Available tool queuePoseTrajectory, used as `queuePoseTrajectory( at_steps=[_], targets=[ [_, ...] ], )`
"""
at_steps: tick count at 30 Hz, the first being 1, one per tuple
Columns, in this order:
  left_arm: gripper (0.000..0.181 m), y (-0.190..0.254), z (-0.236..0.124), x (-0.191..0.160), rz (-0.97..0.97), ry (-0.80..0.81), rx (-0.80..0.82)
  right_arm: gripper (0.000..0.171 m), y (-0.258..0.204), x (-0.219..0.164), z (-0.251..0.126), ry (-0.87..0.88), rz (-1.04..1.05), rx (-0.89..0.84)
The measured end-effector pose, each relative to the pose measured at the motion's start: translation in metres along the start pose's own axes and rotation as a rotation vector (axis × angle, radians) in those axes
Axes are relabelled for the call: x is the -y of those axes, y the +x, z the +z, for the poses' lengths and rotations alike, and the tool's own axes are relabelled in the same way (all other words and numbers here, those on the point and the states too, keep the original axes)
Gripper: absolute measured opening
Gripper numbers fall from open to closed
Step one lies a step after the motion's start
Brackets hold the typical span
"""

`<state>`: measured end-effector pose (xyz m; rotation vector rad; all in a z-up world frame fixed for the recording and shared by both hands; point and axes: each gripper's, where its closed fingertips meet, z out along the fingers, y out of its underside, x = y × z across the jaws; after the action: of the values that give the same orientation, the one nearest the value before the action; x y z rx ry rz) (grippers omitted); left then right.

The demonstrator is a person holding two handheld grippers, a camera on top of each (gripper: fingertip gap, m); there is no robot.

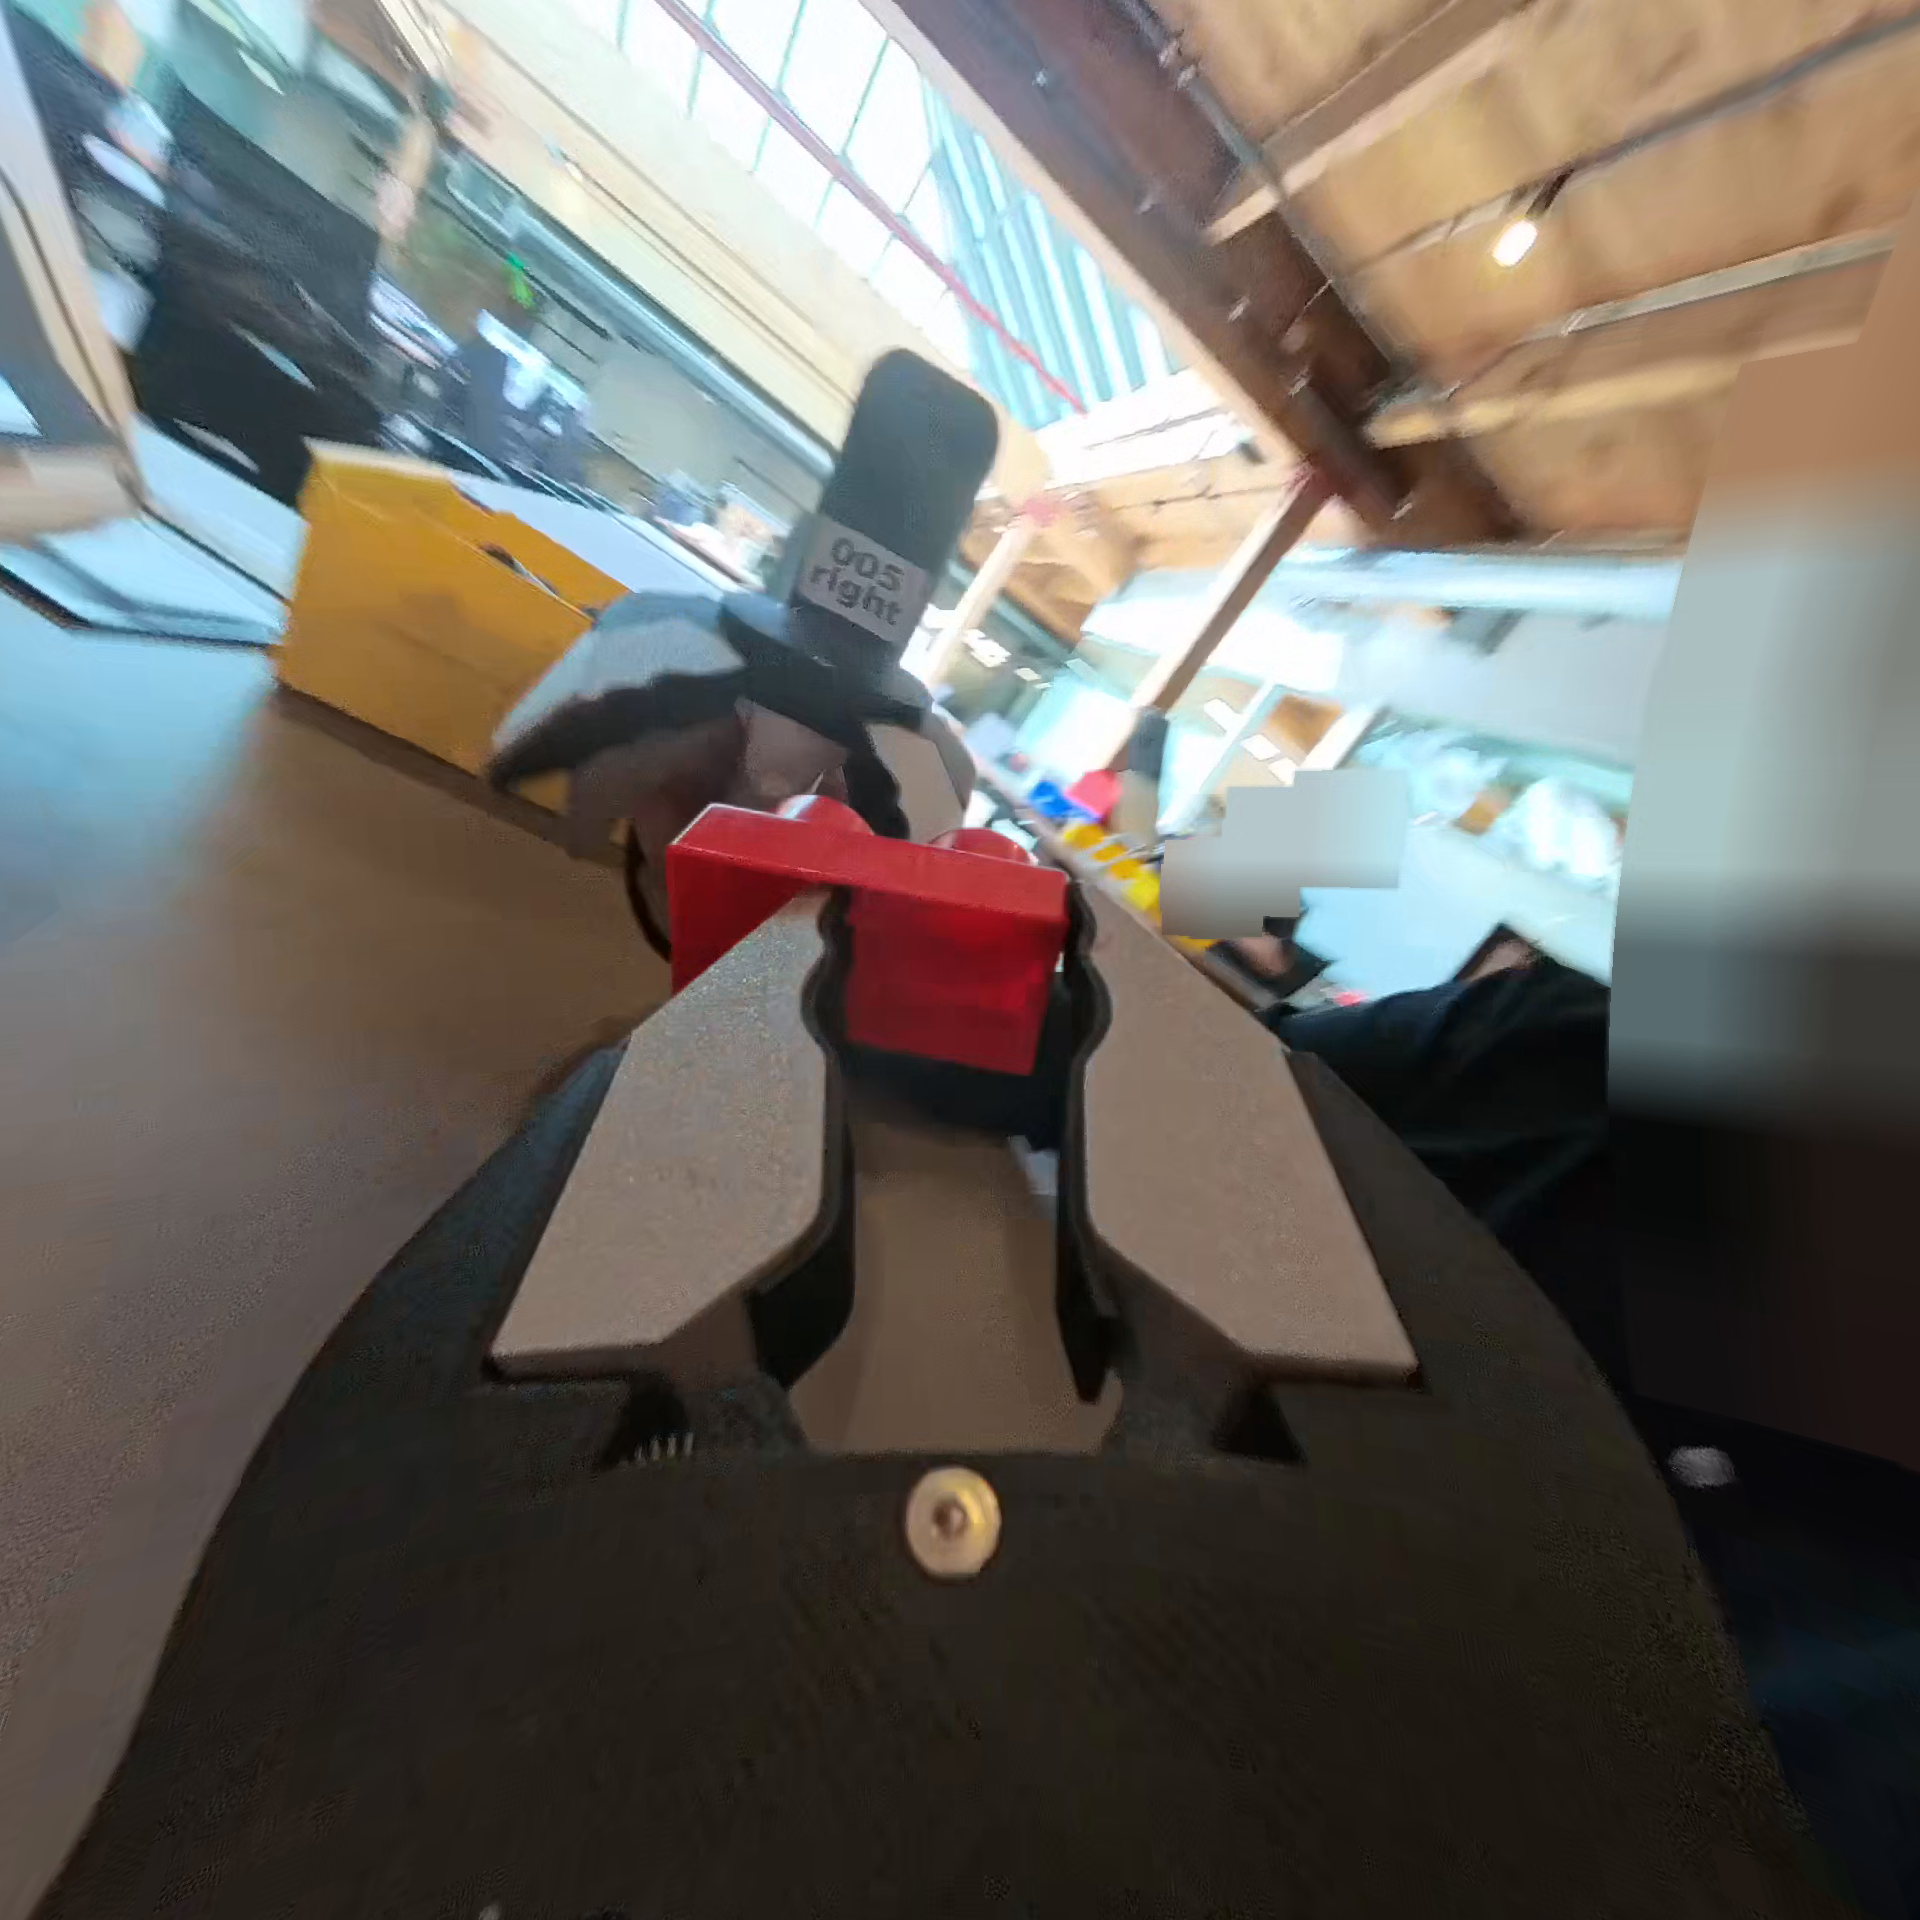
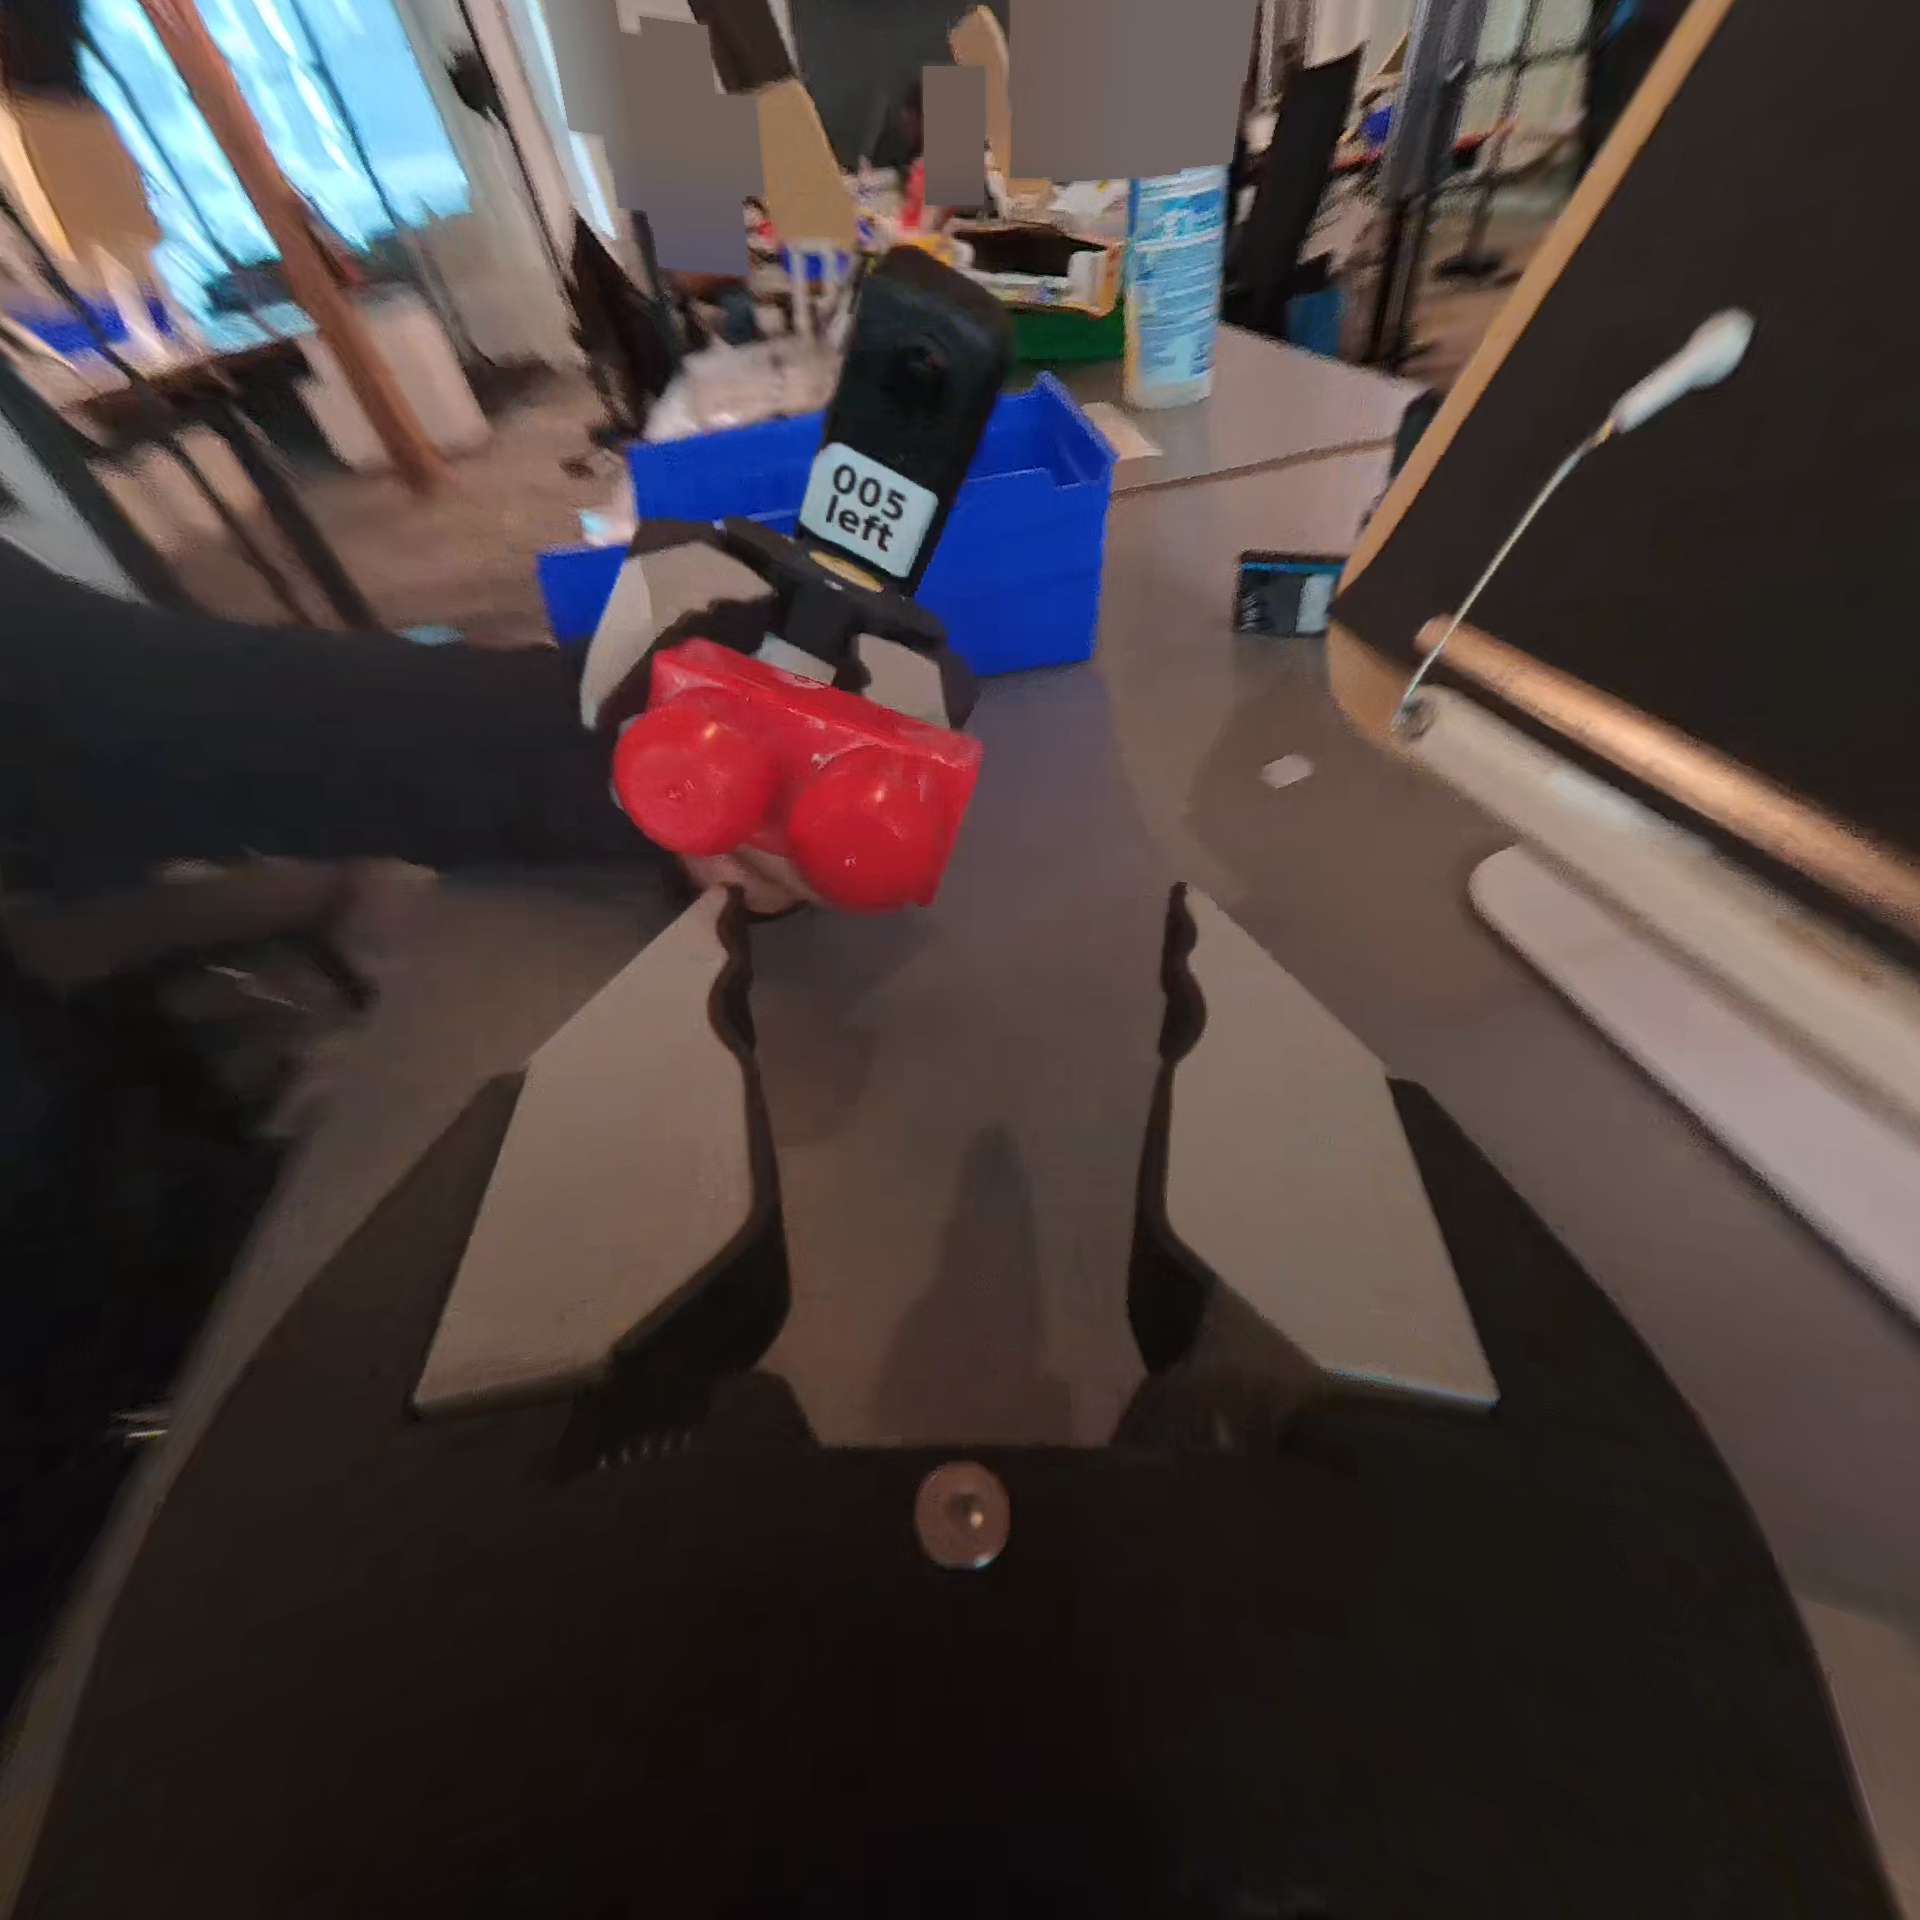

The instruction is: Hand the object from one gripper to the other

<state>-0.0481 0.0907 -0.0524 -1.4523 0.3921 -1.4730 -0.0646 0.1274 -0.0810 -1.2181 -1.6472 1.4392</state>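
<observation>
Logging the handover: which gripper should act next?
Right. The left gripper is shut on the red block; the right gripper is open, facing it, block not yet between its fingers.

White sticker (image 1: 854, 587) carrying a short printed code, sitting on black camera (image 1: 914, 447). Matching sticker (image 2: 868, 509) showing on other camera (image 2: 925, 343). Bottle label (image 2: 1174, 260) blurring, unreadable.

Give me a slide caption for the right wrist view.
Open right gripper faces the left gripper, which holds out a red two-stud block.
</observation>
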Motion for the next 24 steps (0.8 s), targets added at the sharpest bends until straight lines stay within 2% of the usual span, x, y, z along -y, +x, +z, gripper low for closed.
queuePoseTrajectory(
  at_steps=[2,6,8,10,11,15,16,19,21,24],
  targets=[
    [0.038,-0.006,0.002,0.0,-0.13,0.02,-0.007,0.083,-0.003,0.0,0.003,-0.032,-0.125,-0.094],
    [0.038,-0.023,0.003,-0.012,-0.063,-0.041,0.104,0.077,-0.016,-0.007,0.012,-0.116,-0.227,-0.125],
    [0.038,-0.022,0.004,-0.016,-0.11,-0.048,0.077,0.076,-0.017,-0.011,0.017,-0.14,-0.273,-0.145],
    [0.039,-0.022,0.006,-0.017,-0.17,-0.04,0.051,0.066,-0.02,-0.016,0.022,-0.171,-0.336,-0.159],
    [0.039,-0.023,0.007,-0.018,-0.182,-0.042,0.056,0.054,-0.018,-0.02,0.024,-0.2,-0.377,-0.189],
    [0.038,-0.039,0.002,-0.019,-0.17,-0.037,0.14,0.037,-0.005,-0.025,0.024,-0.282,-0.515,-0.34],
    [0.04,-0.044,0.0,-0.017,-0.166,-0.022,0.16,0.031,-0.001,-0.024,0.022,-0.285,-0.52,-0.372],
    [0.038,-0.048,-0.011,-0.001,-0.159,0.064,0.173,0.03,0.014,-0.021,0.012,-0.277,-0.461,-0.436],
    [0.029,-0.048,-0.017,0.01,-0.134,0.117,0.178,0.03,0.018,-0.015,0.007,-0.228,-0.362,-0.416],
    [0.027,-0.052,-0.023,0.015,-0.065,0.126,0.243,0.03,0.02,-0.008,0.002,-0.127,-0.155,-0.328]
  ],
)
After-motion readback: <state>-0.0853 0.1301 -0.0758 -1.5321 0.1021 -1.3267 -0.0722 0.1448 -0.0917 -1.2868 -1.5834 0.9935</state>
